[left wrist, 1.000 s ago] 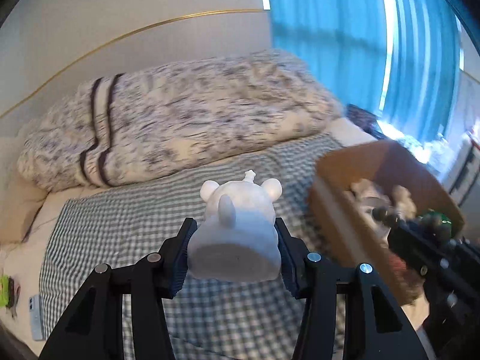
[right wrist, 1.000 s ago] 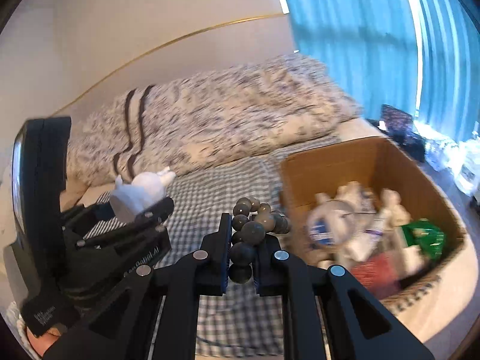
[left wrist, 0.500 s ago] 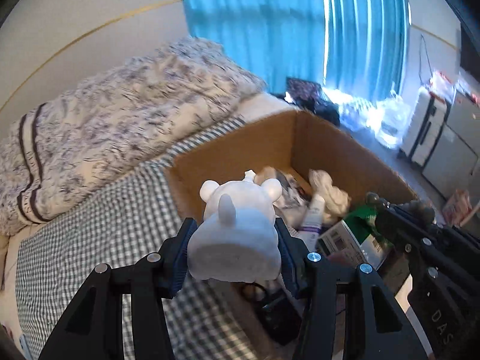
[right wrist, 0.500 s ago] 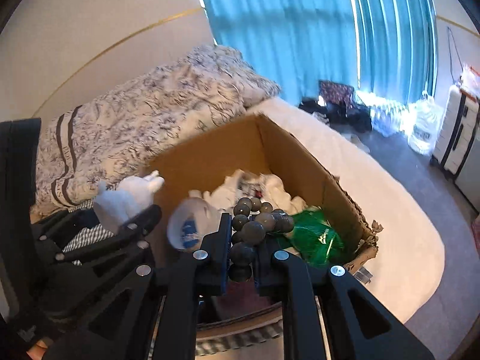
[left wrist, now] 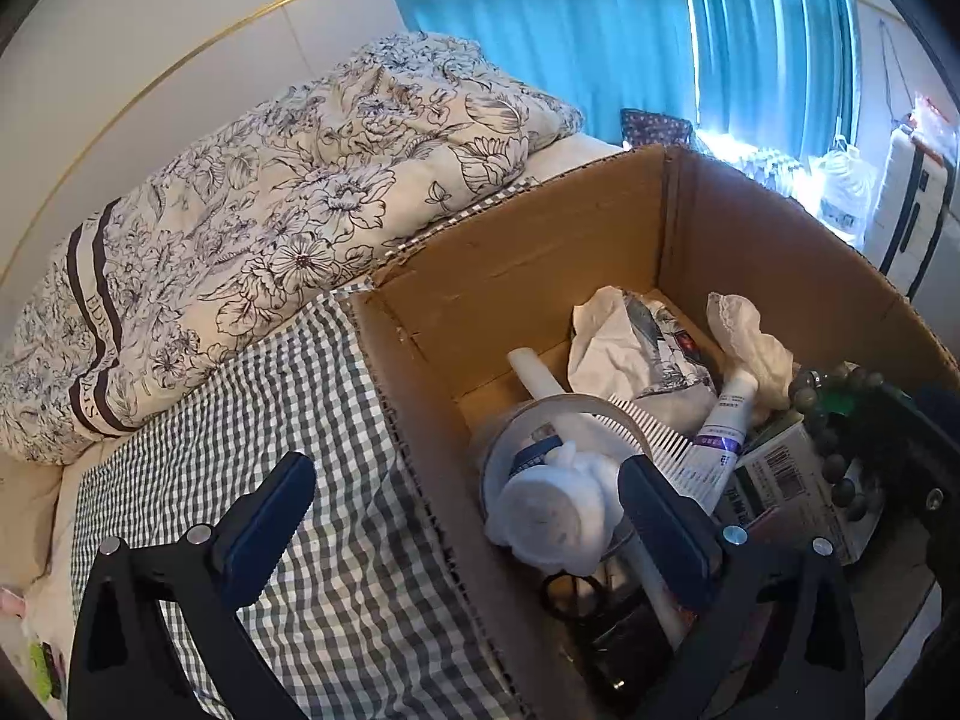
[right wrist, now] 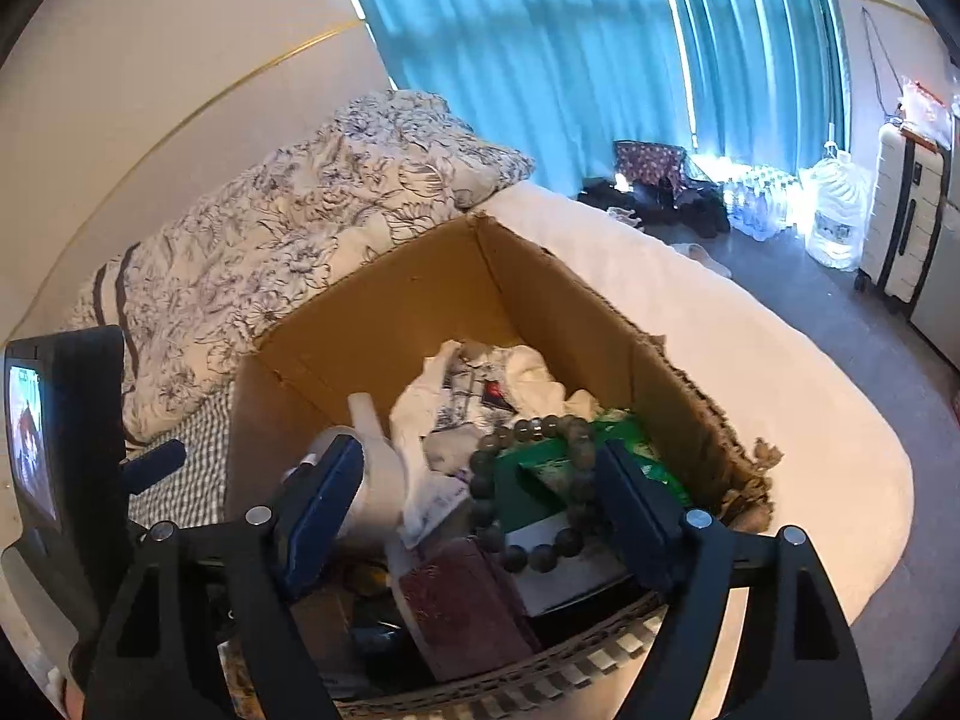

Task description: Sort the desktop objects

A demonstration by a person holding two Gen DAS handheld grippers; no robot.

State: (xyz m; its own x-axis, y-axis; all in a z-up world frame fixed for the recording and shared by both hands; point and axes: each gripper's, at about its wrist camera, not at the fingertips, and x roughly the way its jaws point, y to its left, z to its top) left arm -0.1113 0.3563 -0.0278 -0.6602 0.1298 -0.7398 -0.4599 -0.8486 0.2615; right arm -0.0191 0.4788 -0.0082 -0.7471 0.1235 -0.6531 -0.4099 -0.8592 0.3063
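Both grippers hung wide apart over the brown cardboard box [left wrist: 540, 252] on the bed's edge. The left gripper [left wrist: 462, 516] held nothing; the white plush animal toy [left wrist: 555, 516] lay inside. The right gripper [right wrist: 480, 498] stood empty, the dark bead bracelet [right wrist: 534, 486] resting on a green packet [right wrist: 540, 480].

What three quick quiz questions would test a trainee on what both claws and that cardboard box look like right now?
1. True or false: the left claw grips the white figurine.
2. Where does the bead bracelet lie? A) on the checked cloth B) in the cardboard box C) on the floral duvet
3. Fill in: the right claw is ____.

Key: 1 false, it is open and the figurine lies in the box; 2 B; 3 open.
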